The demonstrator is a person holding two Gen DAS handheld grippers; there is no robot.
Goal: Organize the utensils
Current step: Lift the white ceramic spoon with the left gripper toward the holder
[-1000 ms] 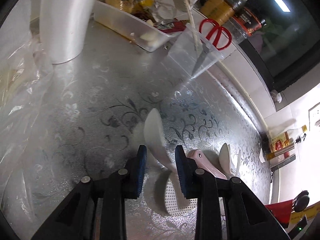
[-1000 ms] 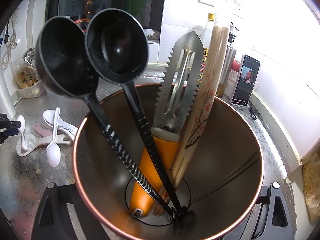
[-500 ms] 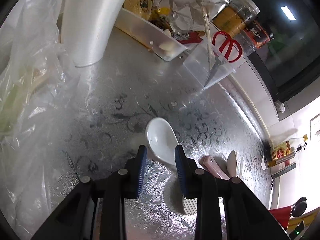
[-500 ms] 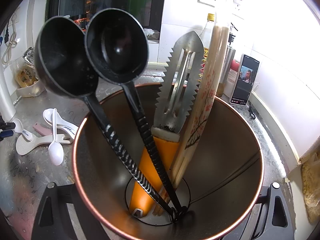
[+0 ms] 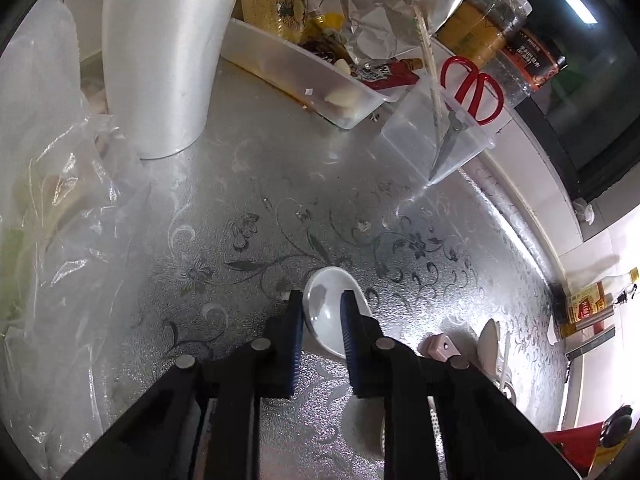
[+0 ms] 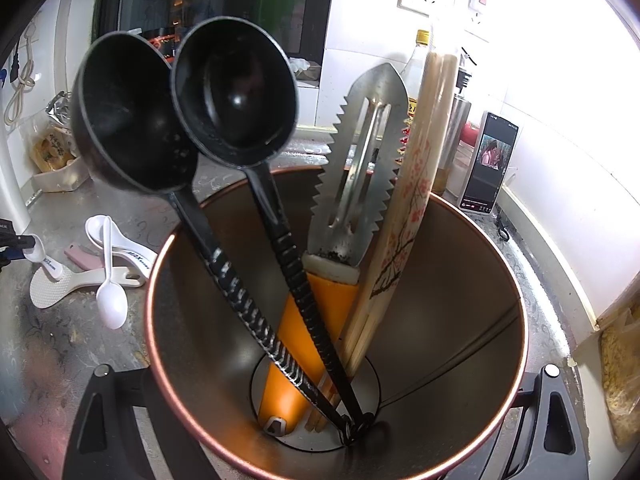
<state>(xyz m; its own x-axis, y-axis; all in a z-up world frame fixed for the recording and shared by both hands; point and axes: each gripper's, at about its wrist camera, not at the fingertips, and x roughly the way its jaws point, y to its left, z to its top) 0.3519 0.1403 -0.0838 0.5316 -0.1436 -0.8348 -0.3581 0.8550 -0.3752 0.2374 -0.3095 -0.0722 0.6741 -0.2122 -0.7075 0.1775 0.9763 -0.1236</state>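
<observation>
White ceramic sat between the blue pads of your left gripper (image 5: pixel 322 320): its jaws had just been closing on the bowl of a soup spoon (image 5: pixel 330 312), and the pads now pressed its sides, the spoon lying on the embossed silver counter (image 5: pixel 248 184). Just beside it lay a pink handle (image 5: pixel 438 346) and another white spoon (image 5: pixel 489 338). Farther back, toward the counter's rear edge, red scissors (image 5: pixel 472 92) stood in a clear cup (image 5: pixel 424 140).

Your right gripper (image 6: pixel 320 412) clasped the copper-rimmed utensil holder (image 6: pixel 460 320) across its width. Inside leaned two black ladles (image 6: pixel 236 84), a serrated metal spatula (image 6: pixel 360 160) and chopsticks (image 6: pixel 416 184). Beyond its rim, a rice paddle (image 6: pixel 52 288) and plastic spoon (image 6: pixel 111 308) lay on the counter.
</observation>
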